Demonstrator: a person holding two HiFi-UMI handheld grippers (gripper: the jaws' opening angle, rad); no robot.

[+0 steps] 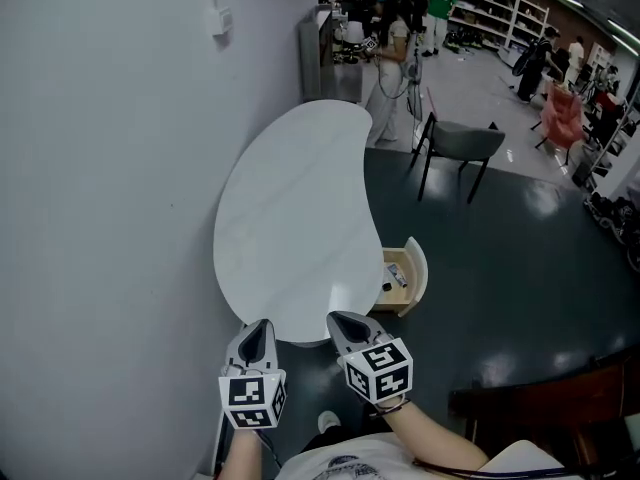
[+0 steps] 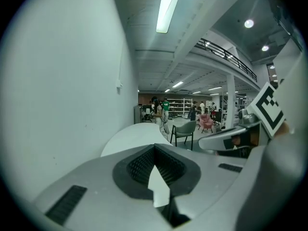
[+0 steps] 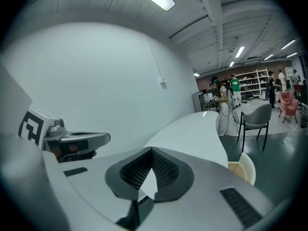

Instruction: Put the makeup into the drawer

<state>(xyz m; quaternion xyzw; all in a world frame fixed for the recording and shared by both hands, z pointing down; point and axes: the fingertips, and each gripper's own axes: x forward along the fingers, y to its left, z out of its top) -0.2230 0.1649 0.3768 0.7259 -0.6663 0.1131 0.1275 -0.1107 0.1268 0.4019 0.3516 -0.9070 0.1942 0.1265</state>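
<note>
A white curved table (image 1: 290, 218) stands against the wall. A small cream drawer (image 1: 419, 271) juts open from its right edge, with a few small items (image 1: 396, 276) lying inside; I cannot tell what they are. Both grippers hang below the table's near end, apart from the drawer. My left gripper (image 1: 262, 327) is shut and holds nothing, as its own view shows (image 2: 155, 149). My right gripper (image 1: 341, 320) is likewise shut and empty (image 3: 151, 151). In the right gripper view the drawer (image 3: 244, 166) sits low on the right, beside the table (image 3: 192, 134).
A plain wall (image 1: 110, 168) runs along the left. A grey chair (image 1: 462, 144) stands on the dark floor beyond the table. People stand by shelves at the back (image 1: 395, 38). A dark chair back (image 1: 545, 408) is at the lower right.
</note>
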